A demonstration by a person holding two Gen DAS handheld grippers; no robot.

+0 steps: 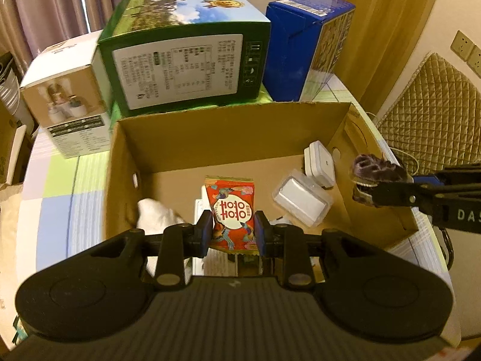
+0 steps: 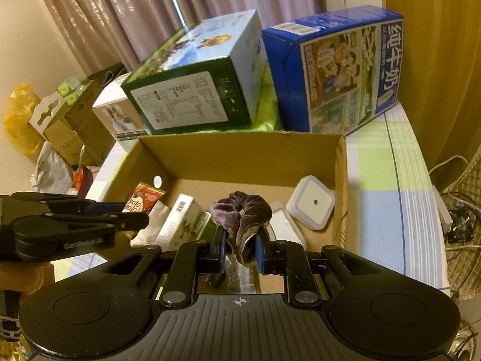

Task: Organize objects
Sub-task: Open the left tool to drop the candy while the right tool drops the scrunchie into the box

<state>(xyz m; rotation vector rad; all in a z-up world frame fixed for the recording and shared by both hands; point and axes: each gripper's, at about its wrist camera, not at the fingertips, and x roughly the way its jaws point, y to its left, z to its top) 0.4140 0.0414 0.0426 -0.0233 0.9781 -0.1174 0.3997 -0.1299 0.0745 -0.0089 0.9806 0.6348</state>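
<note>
**A:** Red snack packet (image 1: 231, 210), shiny, white round label with red lettering and colourful birds around it. The left tool (image 1: 232, 231) is clenched on its lower half, holding it upright over the open cardboard box (image 1: 210, 138).

**B:** And the other side? I see a dark purple velvet scrunchie (image 2: 240, 210) pinched in the right tool (image 2: 240, 251), also over the box, nearer its right wall.

**A:** Yep. Both tools point forward and down into the box. In the left wrist view the right tool (image 1: 365, 191) comes in from the right, level with the box's right rim, scrunchie (image 1: 375, 170) bunched at its tip.

**B:** Inside the box: a white square device (image 2: 311, 206) against the right wall, a clear plastic case (image 1: 302, 200) just beside it, white cloth (image 1: 156, 213) toward the left wall.

**A:** The right wrist view adds a small white-and-green carton (image 2: 183, 221) lying in the box next to the cloth, mostly hidden in mine.

**B:** Behind the box on the surface (image 2: 387, 180): a green carton (image 1: 186, 60), a blue carton (image 1: 303, 51), a white box (image 1: 69, 108).
</note>
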